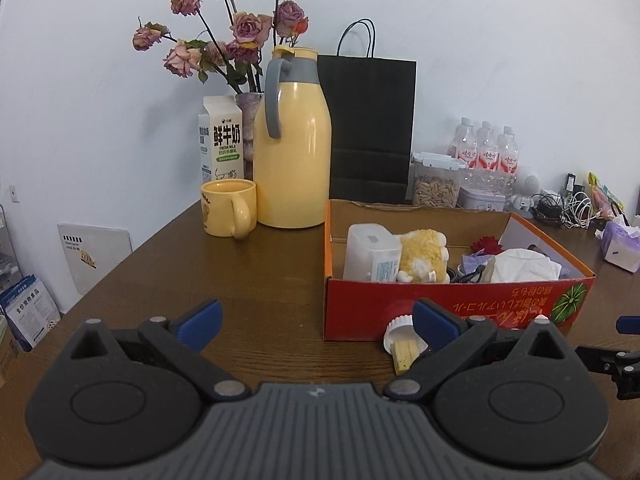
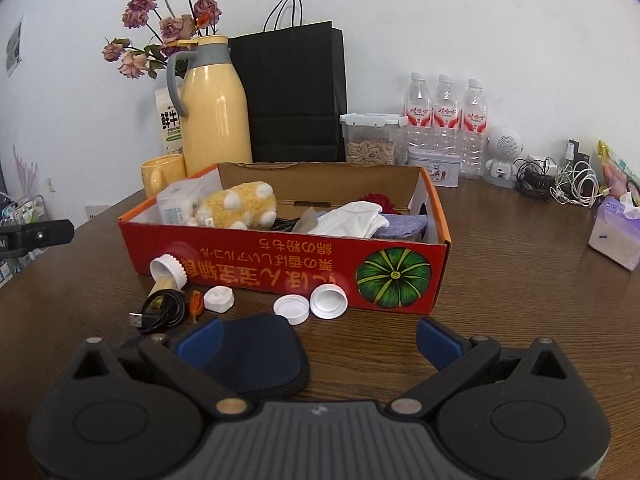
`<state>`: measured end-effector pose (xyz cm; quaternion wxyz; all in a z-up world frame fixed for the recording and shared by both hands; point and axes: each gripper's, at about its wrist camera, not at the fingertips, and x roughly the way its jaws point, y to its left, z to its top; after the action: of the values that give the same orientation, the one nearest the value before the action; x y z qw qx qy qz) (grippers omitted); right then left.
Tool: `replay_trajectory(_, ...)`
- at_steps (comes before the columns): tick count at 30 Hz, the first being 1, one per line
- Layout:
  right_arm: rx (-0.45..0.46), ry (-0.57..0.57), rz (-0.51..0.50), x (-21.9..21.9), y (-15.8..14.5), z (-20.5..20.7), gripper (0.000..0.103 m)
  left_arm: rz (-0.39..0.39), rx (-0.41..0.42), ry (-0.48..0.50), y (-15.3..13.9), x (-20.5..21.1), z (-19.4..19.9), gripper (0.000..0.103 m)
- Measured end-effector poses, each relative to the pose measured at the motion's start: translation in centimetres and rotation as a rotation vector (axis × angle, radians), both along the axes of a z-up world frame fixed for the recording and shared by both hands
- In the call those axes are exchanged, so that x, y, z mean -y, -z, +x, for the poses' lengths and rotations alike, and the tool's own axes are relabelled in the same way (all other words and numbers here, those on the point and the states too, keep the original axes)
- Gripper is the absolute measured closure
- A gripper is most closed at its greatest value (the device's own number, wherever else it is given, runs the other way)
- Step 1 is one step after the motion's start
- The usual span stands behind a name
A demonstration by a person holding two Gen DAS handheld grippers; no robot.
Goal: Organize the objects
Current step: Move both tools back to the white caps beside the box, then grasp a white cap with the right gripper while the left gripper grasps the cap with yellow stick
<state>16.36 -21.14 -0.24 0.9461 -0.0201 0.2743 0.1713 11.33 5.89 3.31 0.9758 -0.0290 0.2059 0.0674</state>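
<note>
My right gripper point(image 2: 318, 344) is wide open over the dark pad point(image 2: 260, 354) on the surface point(image 2: 500, 280), near the red box point(image 2: 280, 270). The pad looks soft, light and floppy. I would pinch its edge. My left gripper point(image 1: 316, 320) is open too, holding nothing.

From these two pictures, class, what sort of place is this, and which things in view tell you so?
Probably a home dining or living-room table. A yellow thermos jug and matching mug stand by a fresh-milk carton, dried roses in a vase behind, and tangled chargers lie along the wall.
</note>
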Motion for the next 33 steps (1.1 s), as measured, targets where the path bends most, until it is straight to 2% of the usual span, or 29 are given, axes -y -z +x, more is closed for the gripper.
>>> replay_trajectory(3,-0.001,-0.005,-0.009,-0.3,0.1,0.6,0.002,-0.003,-0.013,0.003,0.3,0.1,0.4,0.000)
replay_trajectory(11,-0.106,0.013,0.048,-0.6,1.1,5.0,0.033,-0.020,-0.036,0.008,1.0,0.0,0.8,0.000)
replay_trajectory(13,-0.143,0.027,0.062,-0.6,1.6,6.1,0.046,-0.025,-0.041,0.012,1.1,0.1,1.0,0.000)
replay_trajectory(17,-0.153,0.051,0.076,-0.6,2.0,7.1,0.052,-0.035,-0.071,0.026,1.7,0.4,2.1,0.000)
replay_trajectory(20,-0.147,0.062,0.076,-0.8,2.2,7.5,0.059,-0.048,-0.121,0.037,2.3,0.9,3.5,0.000)
replay_trajectory(22,-0.153,0.064,0.080,-0.8,2.3,7.8,0.076,-0.063,-0.152,0.047,2.6,1.1,4.5,0.000)
replay_trajectory(29,-0.096,0.044,0.114,-0.3,2.0,6.8,0.076,-0.099,-0.238,0.059,3.2,1.8,7.8,0.000)
replay_trajectory(33,-0.067,0.033,0.114,-0.2,1.9,6.0,0.076,-0.078,-0.216,0.054,3.0,2.8,9.0,0.000)
